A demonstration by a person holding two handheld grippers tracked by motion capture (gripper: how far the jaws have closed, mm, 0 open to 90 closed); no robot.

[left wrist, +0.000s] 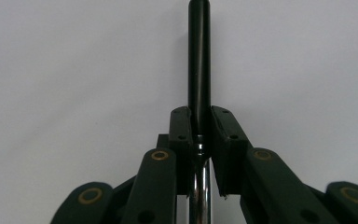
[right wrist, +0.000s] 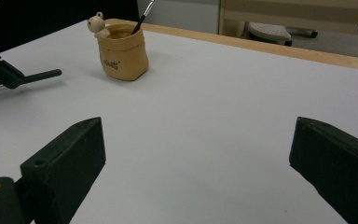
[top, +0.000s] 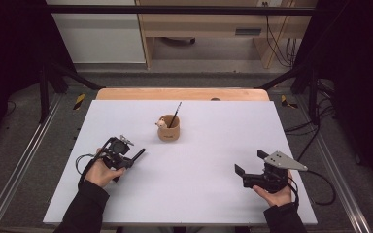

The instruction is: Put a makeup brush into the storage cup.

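At left of centre, your left hand-held gripper clamps a black pen; tip it upright over the tan holder while the right hand-held gripper waits wide.

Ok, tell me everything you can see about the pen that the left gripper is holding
The pen is slim, glossy black, with a chrome section near the jaws and a rounded far end. The left gripper is clamped on it, the black part sticking out ahead, roughly level just above the white table.
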